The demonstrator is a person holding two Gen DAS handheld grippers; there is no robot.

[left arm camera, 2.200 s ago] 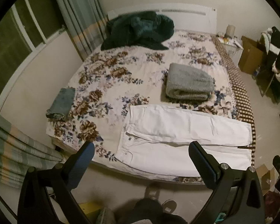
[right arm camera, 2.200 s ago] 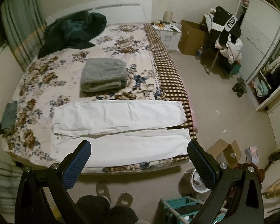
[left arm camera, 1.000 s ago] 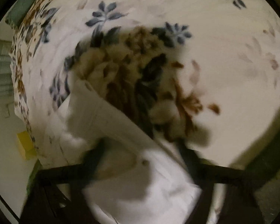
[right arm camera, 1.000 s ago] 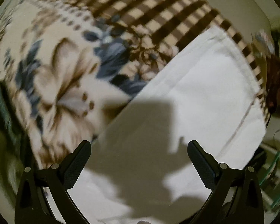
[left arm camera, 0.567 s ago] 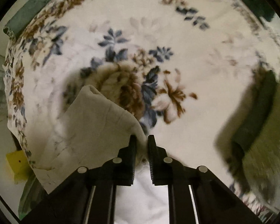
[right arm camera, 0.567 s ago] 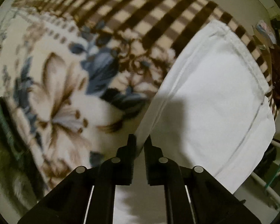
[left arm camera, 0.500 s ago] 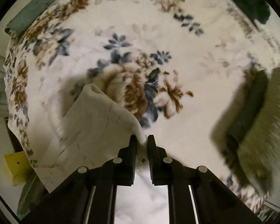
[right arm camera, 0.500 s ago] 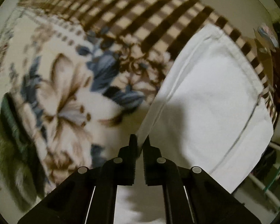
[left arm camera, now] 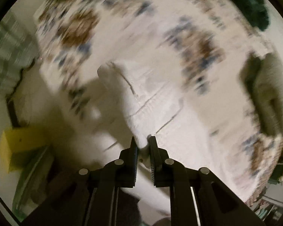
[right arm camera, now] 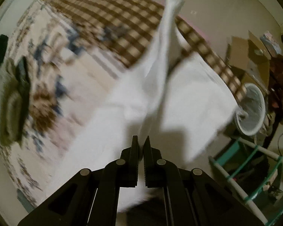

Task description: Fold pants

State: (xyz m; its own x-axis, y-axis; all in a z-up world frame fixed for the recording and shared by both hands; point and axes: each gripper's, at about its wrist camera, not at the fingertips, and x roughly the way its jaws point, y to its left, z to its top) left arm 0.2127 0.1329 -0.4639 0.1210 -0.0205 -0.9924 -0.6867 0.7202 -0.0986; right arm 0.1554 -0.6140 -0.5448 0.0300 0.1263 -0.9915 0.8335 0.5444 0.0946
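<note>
The white pants [left arm camera: 160, 101] lie on the floral bedspread [left arm camera: 134, 37]. My left gripper [left arm camera: 143, 141] is shut on the waist end of the pants and holds that edge lifted off the bed. My right gripper [right arm camera: 140, 140] is shut on a leg hem of the pants [right arm camera: 160, 71], which rises in a raised fold above the other leg lying flat. Both views are motion-blurred.
A folded grey blanket [left arm camera: 269, 94] lies on the bed to the right; it also shows in the right wrist view [right arm camera: 9, 98]. A dark green garment [left arm camera: 254, 5] lies at the bed's far end. A white bucket [right arm camera: 251, 109], cardboard boxes [right arm camera: 249, 52] and a teal rack [right arm camera: 254, 169] stand on the floor.
Both grippers have lifted their pinched edges of the pants and pulled back toward the near side of the bed. The raised leg now stands up in a fold.
</note>
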